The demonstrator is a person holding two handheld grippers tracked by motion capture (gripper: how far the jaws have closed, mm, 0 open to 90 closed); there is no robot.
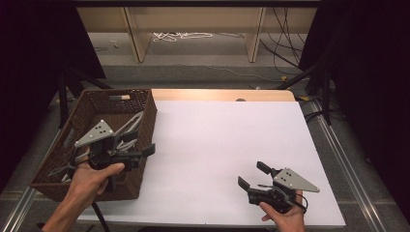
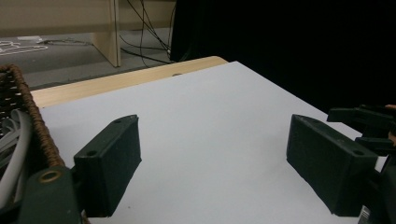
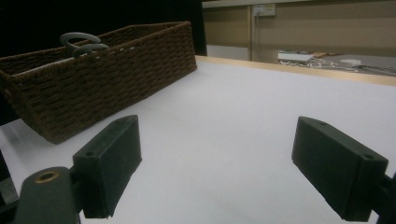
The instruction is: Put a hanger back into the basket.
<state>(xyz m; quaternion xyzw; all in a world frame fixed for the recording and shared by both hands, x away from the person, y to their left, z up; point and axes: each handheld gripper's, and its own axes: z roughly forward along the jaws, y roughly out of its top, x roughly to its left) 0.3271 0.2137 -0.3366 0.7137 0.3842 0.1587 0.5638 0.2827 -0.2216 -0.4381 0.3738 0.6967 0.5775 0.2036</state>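
A brown wicker basket [image 1: 149, 112] stands at the table's left side with grey curved pieces [image 1: 129, 126] lying in it. My left gripper [image 1: 141, 145] hovers over the basket's right wall and points out across the white table top [image 1: 217, 140]. Its jaws are open with nothing between them [image 2: 215, 168]. My right gripper [image 1: 252, 175] is held low near the front right of the table, aimed toward the basket [image 3: 102, 70]. It is open and empty too [image 3: 217, 163]. Grey loops [image 3: 79, 39] stick up above the basket's rim.
The basket's woven rim [image 2: 28, 102] and grey pieces [image 2: 14, 140] sit at the left of the left gripper view, with the right gripper [image 2: 369, 121] far off at the right. Beyond the table are wooden shelf legs [image 1: 138, 36] and floor cables [image 1: 181, 35]. Black curtains flank both sides.
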